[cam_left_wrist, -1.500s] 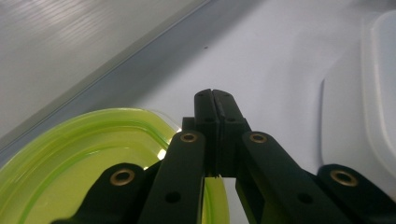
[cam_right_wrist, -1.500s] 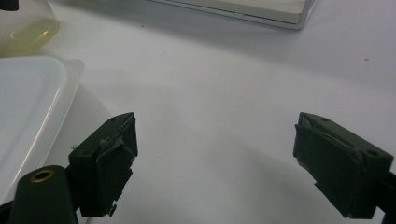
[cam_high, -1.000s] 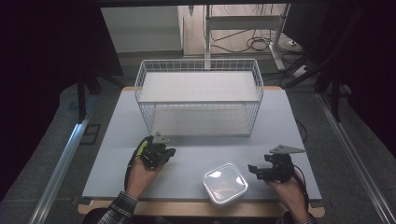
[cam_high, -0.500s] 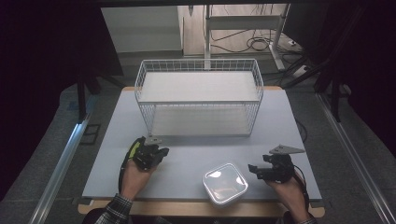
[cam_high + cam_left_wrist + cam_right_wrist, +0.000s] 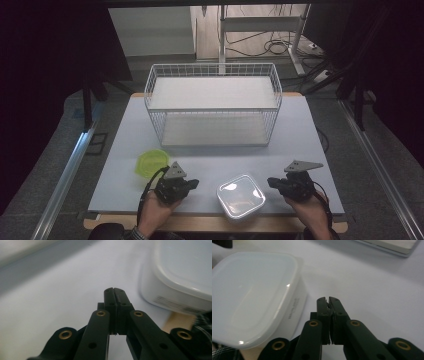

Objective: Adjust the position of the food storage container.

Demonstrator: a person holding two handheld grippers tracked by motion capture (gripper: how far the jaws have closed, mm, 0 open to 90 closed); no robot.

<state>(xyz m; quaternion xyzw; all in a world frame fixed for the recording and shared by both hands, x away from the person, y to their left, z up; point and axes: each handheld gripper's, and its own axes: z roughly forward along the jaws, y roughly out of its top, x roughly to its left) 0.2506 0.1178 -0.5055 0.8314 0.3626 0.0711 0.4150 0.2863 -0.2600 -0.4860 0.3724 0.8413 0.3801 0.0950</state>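
At six o'clock: white box (image 5: 241, 196) sits between my grippers.
Change: left gripper (image 5: 192, 184) slid back, uncovering green lid (image 5: 152, 162) at ten o'clock.
Jaws: both pressed together; right gripper (image 5: 272, 182) waits.

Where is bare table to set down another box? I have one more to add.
The widest bare strip runs between the wire basket and the grippers. The table's right edge beside the basket is free too. The near edge is crowded: green lid, left gripper, white container, right gripper.

Dim, dark edges — glare on lid (image 5: 240, 193).
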